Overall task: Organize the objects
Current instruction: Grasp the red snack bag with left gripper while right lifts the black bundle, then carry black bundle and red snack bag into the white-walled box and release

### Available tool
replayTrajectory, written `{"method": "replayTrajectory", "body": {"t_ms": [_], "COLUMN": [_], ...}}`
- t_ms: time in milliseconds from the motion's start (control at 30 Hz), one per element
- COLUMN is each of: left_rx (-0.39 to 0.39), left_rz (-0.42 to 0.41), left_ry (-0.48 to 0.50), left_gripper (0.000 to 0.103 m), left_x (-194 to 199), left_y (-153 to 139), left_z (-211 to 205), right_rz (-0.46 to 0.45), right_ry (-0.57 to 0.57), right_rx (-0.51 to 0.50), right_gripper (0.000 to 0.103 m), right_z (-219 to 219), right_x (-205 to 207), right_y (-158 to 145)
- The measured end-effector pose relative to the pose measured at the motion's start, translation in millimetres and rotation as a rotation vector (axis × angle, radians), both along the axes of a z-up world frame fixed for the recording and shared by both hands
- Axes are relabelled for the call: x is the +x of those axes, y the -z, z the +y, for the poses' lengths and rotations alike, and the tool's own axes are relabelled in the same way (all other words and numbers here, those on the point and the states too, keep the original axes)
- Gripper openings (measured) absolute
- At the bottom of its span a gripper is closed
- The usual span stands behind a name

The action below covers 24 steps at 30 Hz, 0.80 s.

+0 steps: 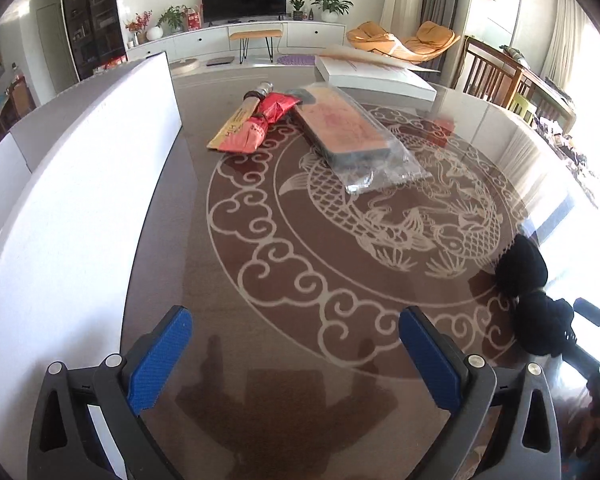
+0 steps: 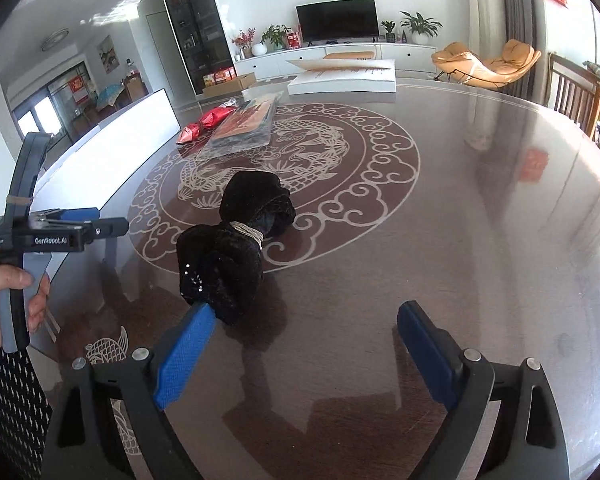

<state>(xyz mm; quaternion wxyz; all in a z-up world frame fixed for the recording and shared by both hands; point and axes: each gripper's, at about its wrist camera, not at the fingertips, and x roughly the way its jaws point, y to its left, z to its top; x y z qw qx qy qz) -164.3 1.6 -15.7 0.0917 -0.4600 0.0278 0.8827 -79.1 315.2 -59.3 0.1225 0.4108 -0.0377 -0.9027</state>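
**Operator:** Checking the tool state first. How do both sets of tongs stand?

**Technician:** The right gripper (image 2: 304, 344) stands wide open with nothing between its blue pads. The left gripper (image 1: 296, 354) is likewise spread wide and empty over the bare table (image 1: 260, 280). No earlier view is available, so only the present stance is reported.

**Operator:** Locate the work item.

**Technician:** The black fabric bundle (image 2: 236, 240) lies on the table just ahead of the right gripper's left finger, its near end at the tip of that pad; whether it touches cannot be told. From the left gripper it sits off to the right, near that view's edge (image 1: 528, 296).

**Operator:** Handling properties?

**Technician:** Judged soft, light and compressible: velvety cloth, cinched at the waist by a pale elastic band (image 2: 249, 233). It should not slip on the textured pads, but loose lobes may sag or unroll.

**Operator:** Recommended hold?

**Technician:** Close across the banded waist, where the bundle is narrowest and firmest. Gripping a lobe alone risks pinching only a fold.

**Operator:** Other items?

**Technician:** A red packet (image 1: 256, 120) and a plastic-wrapped flat box (image 1: 348, 128) lie well ahead of both tools, touching each other. A white board (image 1: 80, 168) stands to the left gripper's left.
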Motion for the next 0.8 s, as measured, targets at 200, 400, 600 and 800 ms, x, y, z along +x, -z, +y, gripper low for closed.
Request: {"method": "replayTrajectory", "body": {"t_ms": [200,400,600,800], "left_rx": [-0.070,-0.100,-0.151,-0.087], "left_rz": [-0.001,-0.006,0.058,0.015], "left_ry": [-0.060,-0.094,-0.115,-0.134], "left_gripper": [0.100,0.087,0.020,0.020], "left_x": [-106,-160,-169,-101], "left_y": [-9,15,20,20], "left_z": [8,11,10,1], "right_rz": [0.008,-0.005,-0.019,-0.023], "right_ry": [-0.003,-0.025,-0.025,-0.014], "right_rx": [-0.014,-0.047,-0.063,-0.068], "right_gripper": [0.093,0.093,0.093,0.093], "right_z": [-1,0,2,3], "right_x": [0,-3,-3,-6], "right_y": [-2,0,3,4]}}
